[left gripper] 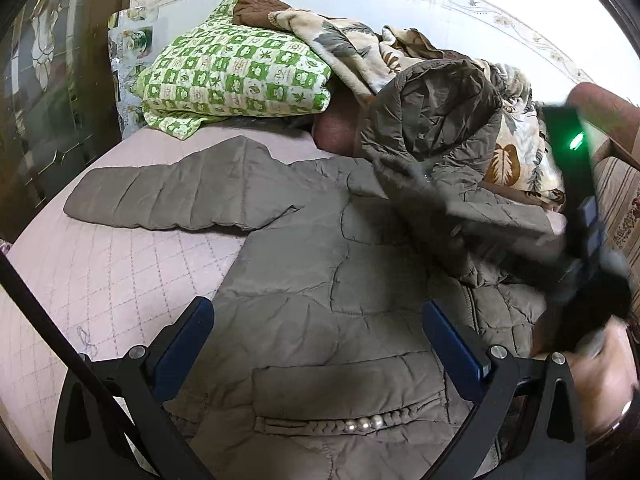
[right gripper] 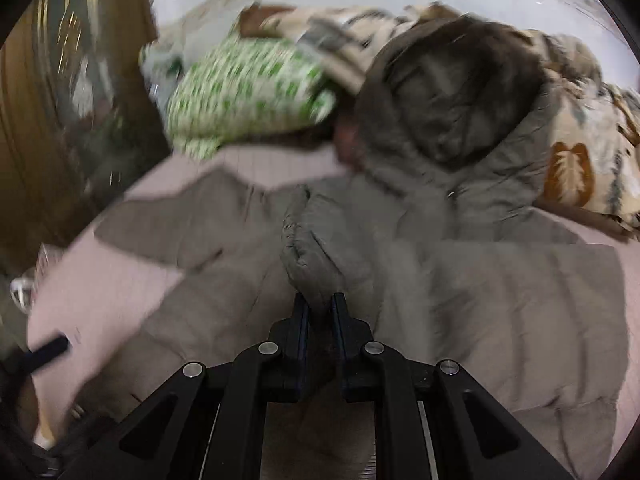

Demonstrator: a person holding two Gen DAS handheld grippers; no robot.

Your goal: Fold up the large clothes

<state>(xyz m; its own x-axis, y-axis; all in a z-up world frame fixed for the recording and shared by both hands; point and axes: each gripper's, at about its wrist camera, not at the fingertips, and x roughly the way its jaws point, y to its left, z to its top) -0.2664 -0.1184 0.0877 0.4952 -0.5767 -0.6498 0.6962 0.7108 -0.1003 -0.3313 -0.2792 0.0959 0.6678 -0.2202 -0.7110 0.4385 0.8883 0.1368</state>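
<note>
A grey-brown padded jacket [left gripper: 320,280] lies spread on a pink quilted bed [left gripper: 100,272], one sleeve [left gripper: 168,196] stretched out to the left and its hood [left gripper: 436,108] propped at the back. My left gripper [left gripper: 318,340] hovers open over the jacket's lower body near a pocket trimmed with pearls [left gripper: 364,424]. In the left wrist view my right gripper [left gripper: 432,196] is a blurred dark shape coming in from the right across the jacket. In the right wrist view, that right gripper [right gripper: 320,304] is shut on a bunched fold of the jacket [right gripper: 312,248], the sleeve's end.
A green-and-white checked pillow [left gripper: 236,72] and a leaf-patterned blanket [left gripper: 516,156] are piled at the head of the bed against a pale wall. A dark wooden cabinet with glass [left gripper: 48,100] stands at the left edge. A hand [left gripper: 600,380] shows at the lower right.
</note>
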